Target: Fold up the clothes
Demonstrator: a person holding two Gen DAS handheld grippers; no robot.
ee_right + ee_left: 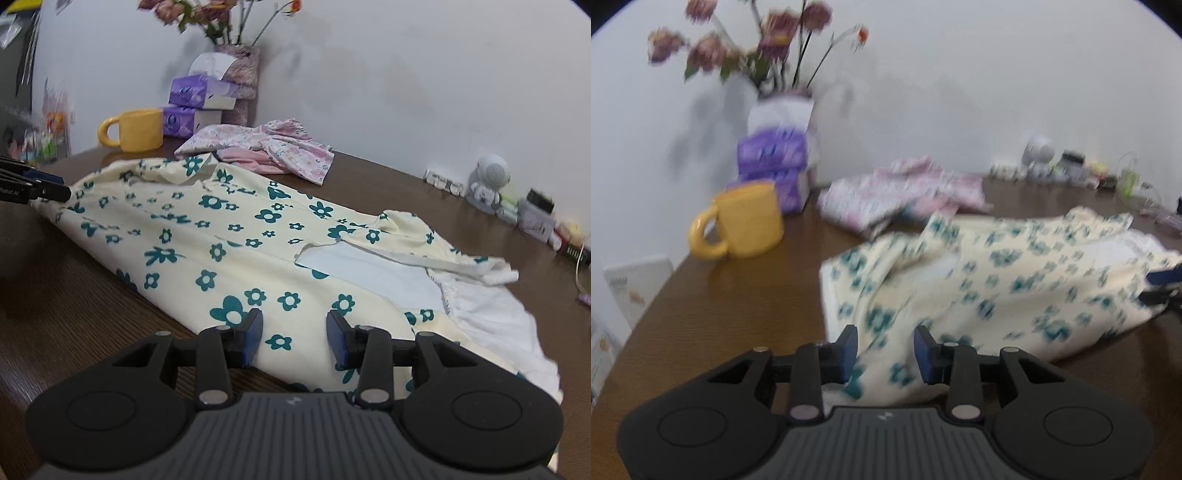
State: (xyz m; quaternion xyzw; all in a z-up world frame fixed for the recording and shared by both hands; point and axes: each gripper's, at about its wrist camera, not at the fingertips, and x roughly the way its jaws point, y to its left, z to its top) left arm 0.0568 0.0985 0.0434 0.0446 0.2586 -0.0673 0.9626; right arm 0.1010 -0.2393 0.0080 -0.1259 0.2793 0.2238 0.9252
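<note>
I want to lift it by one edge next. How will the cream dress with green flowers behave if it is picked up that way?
The cream dress will probably sag and drape: it already lies in soft wrinkles on the table. It looks thin, so likely light. Its white lining may slip out.

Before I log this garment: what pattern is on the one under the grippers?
Cream garment with teal flowers; the right wrist view shows it best.

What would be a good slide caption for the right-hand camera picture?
Right gripper open over a cream dress with teal flowers spread on a brown table, pink clothes heaped behind.
</note>
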